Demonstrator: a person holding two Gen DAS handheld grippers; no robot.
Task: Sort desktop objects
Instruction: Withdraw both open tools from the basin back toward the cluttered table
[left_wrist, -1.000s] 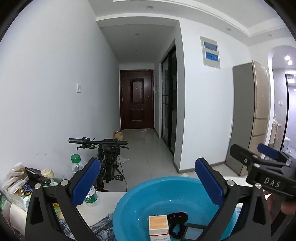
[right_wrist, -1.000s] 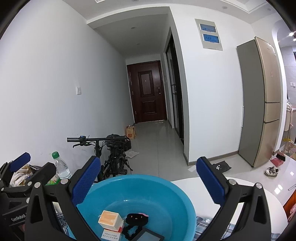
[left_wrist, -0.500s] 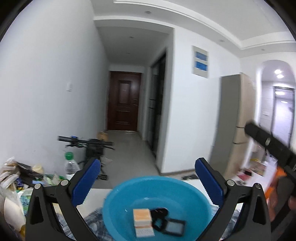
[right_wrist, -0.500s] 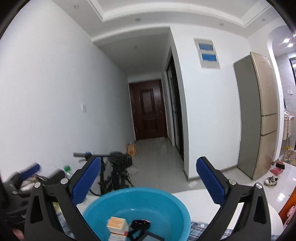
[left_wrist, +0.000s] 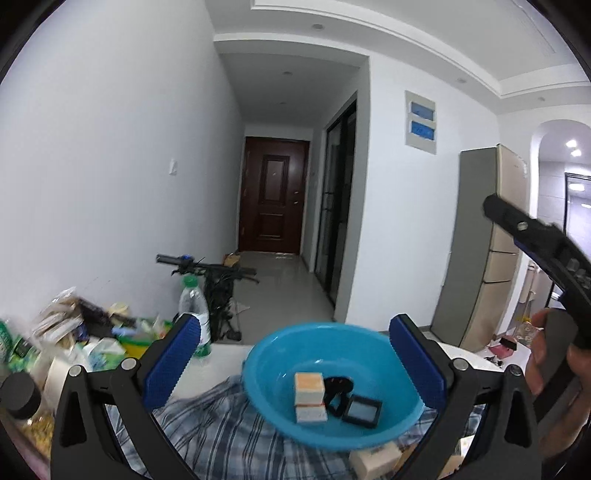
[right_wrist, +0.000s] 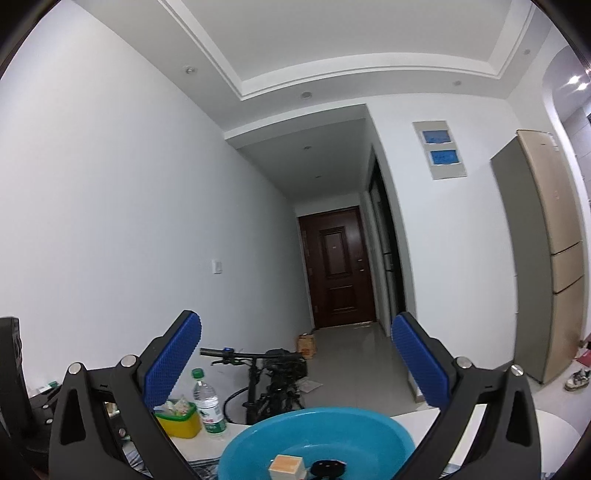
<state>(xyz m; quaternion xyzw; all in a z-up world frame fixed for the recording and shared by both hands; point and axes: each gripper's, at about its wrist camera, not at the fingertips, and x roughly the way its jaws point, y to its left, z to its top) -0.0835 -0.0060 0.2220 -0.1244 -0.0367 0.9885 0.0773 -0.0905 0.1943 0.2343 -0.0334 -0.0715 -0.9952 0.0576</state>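
Now I hold both grippers above the blue basin (left_wrist: 280, 354).
Left gripper (left_wrist: 295, 354) and right gripper (right_wrist: 295, 362) fingers gape wide, empty; an orange-topped box (left_wrist: 309, 384) lies inside.

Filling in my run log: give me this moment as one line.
left tool: open, empty | right tool: open, empty | basin: holds box, black case | stage: between picks

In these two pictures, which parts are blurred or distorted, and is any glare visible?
Left wrist view: the clutter pile at the left edge is smeared, the blue basin fairly sharp; walls bow from the fisheye. Right wrist view: sharper overall, ceiling lines curve strongly; bright spotlights flare at the upper right.
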